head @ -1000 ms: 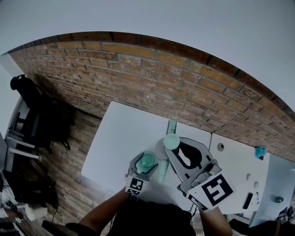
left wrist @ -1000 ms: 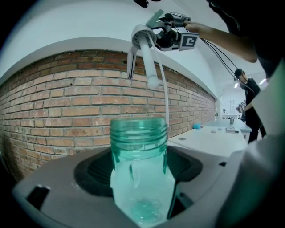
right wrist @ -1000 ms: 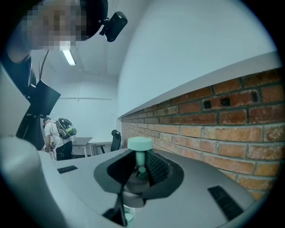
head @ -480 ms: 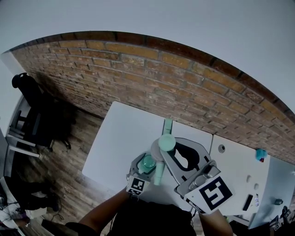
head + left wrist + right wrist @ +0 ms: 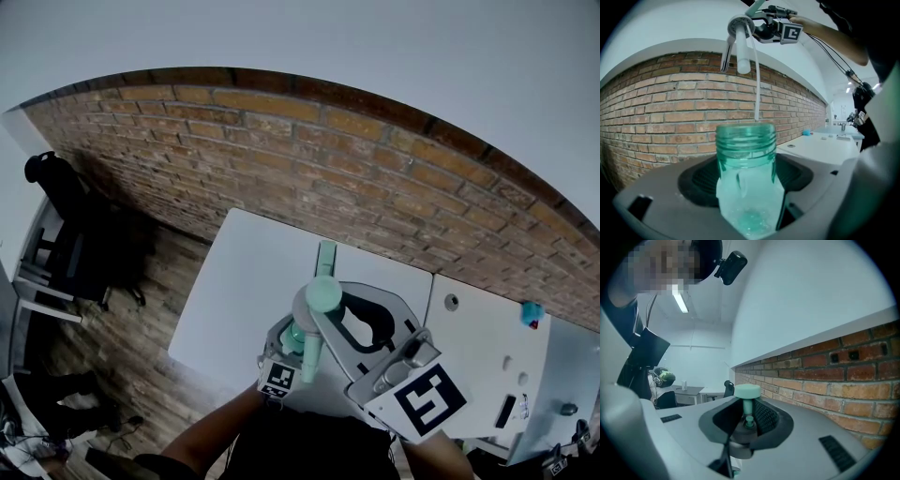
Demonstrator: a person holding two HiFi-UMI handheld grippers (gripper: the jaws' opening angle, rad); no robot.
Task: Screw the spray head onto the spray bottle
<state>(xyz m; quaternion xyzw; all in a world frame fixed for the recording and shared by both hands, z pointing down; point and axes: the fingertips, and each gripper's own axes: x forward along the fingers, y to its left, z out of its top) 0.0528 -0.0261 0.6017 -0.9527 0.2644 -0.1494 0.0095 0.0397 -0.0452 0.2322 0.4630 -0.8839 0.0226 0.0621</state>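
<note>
Translucent green plastic spray bottle (image 5: 298, 334) is standing upright in the left gripper (image 5: 292, 349) in the head view. The right gripper (image 5: 330, 309) is carrying the mint-capped white spray head (image 5: 323, 293) directly above it, and both are hanging over the white table (image 5: 234, 281). Stacked so, the parts are lining up for threading. The brick wall (image 5: 281, 169) and black chair (image 5: 56, 211) are sitting well apart and blocking nothing.

In the left gripper view, its jaws are clamping the bottle's body and leaving the threaded neck free. The thin clear dip tube (image 5: 756, 84) is dangling to the open mouth; whether it is entering, I cannot tell.

In the right gripper view, the jaws are pinching the head's collar, probably leaving it free to be spun on.
</note>
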